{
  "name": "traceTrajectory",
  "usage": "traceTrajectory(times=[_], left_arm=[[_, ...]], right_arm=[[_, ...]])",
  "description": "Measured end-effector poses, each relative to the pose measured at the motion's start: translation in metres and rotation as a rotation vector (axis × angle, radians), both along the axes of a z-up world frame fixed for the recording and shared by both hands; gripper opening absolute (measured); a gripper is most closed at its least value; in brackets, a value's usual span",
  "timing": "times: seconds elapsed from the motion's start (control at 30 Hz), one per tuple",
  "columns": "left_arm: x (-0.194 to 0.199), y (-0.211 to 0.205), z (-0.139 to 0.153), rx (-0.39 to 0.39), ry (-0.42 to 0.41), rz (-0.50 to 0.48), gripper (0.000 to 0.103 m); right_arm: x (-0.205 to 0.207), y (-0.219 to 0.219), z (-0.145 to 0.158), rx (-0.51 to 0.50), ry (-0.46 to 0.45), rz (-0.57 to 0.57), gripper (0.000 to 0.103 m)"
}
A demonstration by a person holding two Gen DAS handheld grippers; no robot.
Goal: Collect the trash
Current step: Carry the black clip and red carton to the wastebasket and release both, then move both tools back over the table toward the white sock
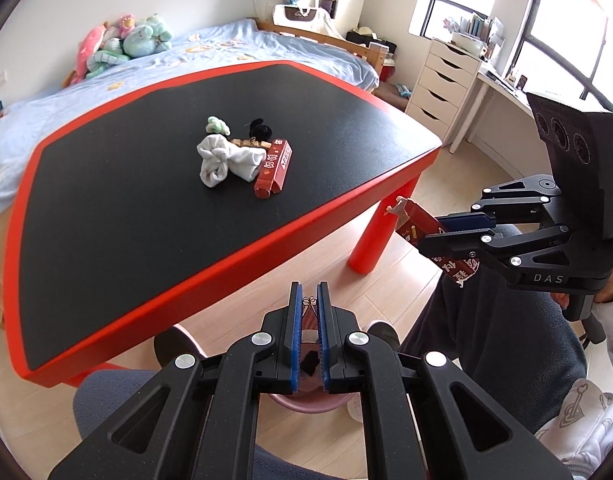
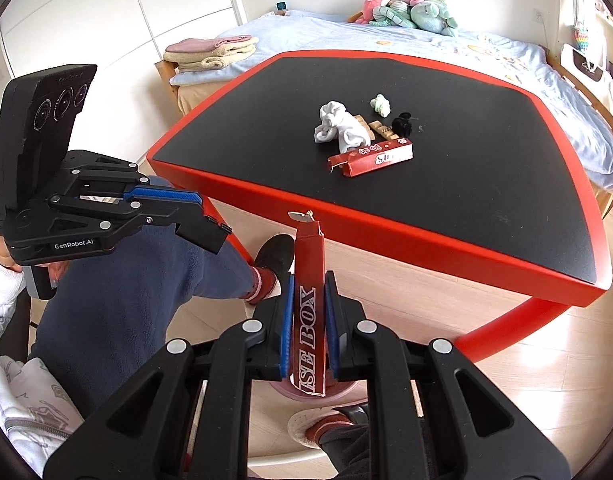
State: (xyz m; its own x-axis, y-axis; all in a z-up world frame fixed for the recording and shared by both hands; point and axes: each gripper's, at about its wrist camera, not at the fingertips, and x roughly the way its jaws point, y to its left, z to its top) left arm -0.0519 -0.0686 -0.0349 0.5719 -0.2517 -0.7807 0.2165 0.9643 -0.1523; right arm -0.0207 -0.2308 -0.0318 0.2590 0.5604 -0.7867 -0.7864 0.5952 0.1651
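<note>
My right gripper [image 2: 309, 284] is shut on a long red carton [image 2: 309, 280], held off the table's near edge above a pink bin [image 2: 302, 394]; the carton also shows in the left wrist view [image 1: 416, 220] in that gripper [image 1: 426, 236]. My left gripper [image 1: 309, 294] is nearly closed with a small gap, empty, over the pink bin [image 1: 306, 404]; it shows at the left of the right wrist view [image 2: 210, 220]. On the black table [image 1: 146, 184] lie a second red carton [image 1: 274, 170], a white sock bundle [image 1: 226, 160], wooden pieces [image 1: 252, 143], a black clump [image 1: 260, 130] and a green wad [image 1: 218, 125].
The table has a red rim [image 2: 386, 224] and red legs [image 1: 370, 240]. A bed [image 1: 226, 52] with plush toys [image 1: 122, 44] stands behind it. White drawers [image 1: 442, 84] and a desk are at the right. The person's legs [image 2: 138, 272] and slippered feet are by the bin.
</note>
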Motion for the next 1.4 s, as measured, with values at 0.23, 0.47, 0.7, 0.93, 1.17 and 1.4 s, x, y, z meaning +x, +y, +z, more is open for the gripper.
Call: traceTrajectory(times=[0.23,0.47,0.7,0.93,1.17,1.4], left_arm=[[-0.003,-0.005,-0.001,-0.009,0.000,-0.011,0.007],[-0.003,-0.007,-0.004,-0.013,0.008,-0.013,0.007],[-0.001,-0.008,-0.006,0.005,0.020,-0.007,0.015],[-0.001,0.005,-0.004,-0.010,0.003,0.068,0.091],[-0.001,0.011,-0.004,0.000,0.000,0.100,0.095],[-0.001,0.013,-0.005,0.001,0.004,0.104,0.095]], right_arm=[[-0.001,0.000,-0.003,0.001,0.007,0.000,0.013],[0.000,0.001,-0.002,0.012,0.017,0.003,0.014],[0.000,0.002,-0.003,-0.004,0.019,0.009,0.046],[0.004,-0.002,-0.006,-0.038,-0.014,-0.034,0.093],[0.006,-0.005,-0.011,-0.030,0.004,-0.050,0.095],[0.008,-0.008,-0.010,-0.026,0.007,-0.059,0.097]])
